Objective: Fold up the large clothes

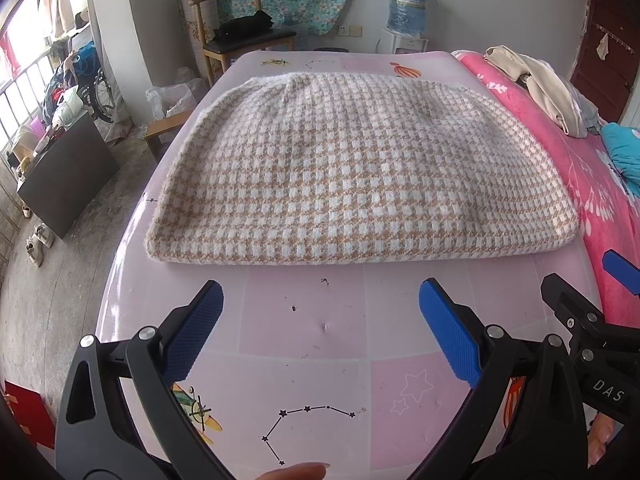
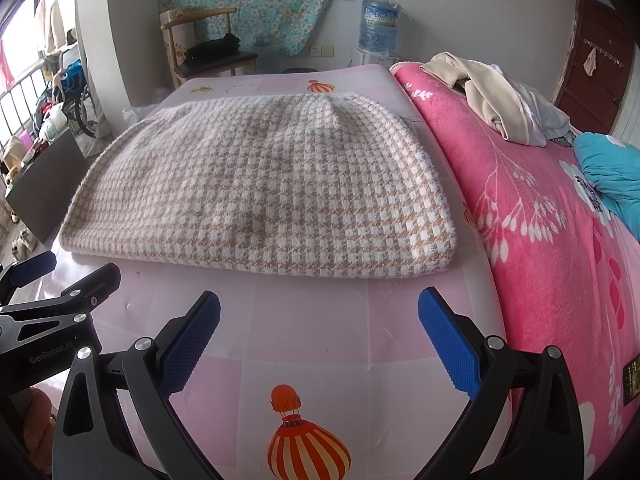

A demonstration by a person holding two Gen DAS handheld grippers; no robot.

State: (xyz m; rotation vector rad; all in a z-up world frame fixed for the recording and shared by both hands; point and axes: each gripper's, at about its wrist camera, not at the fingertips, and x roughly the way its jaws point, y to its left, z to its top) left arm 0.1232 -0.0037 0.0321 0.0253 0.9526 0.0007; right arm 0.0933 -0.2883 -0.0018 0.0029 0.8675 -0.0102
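With the left gripper (image 1: 320, 328) and right gripper (image 2: 319, 332) being held wide open and empty, the houndstooth garment (image 1: 352, 168) is best being gripped at its near corners and folded evenly towards the far edge.

Left gripper (image 1: 320, 328) and right gripper (image 2: 319, 338) look alike: black plastic scissor arms with triangular cut-outs, silver pivot screws, and blue cross-hatched pads (image 1: 450, 330). One body reads "GenRobot.AI" in white, the other "DAS".

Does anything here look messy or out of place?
The checked garment lies neatly folded on the pink mat. Only the cream clothes, heaped unfolded on the pink blanket, look untidy. A few dark specks mark the mat.
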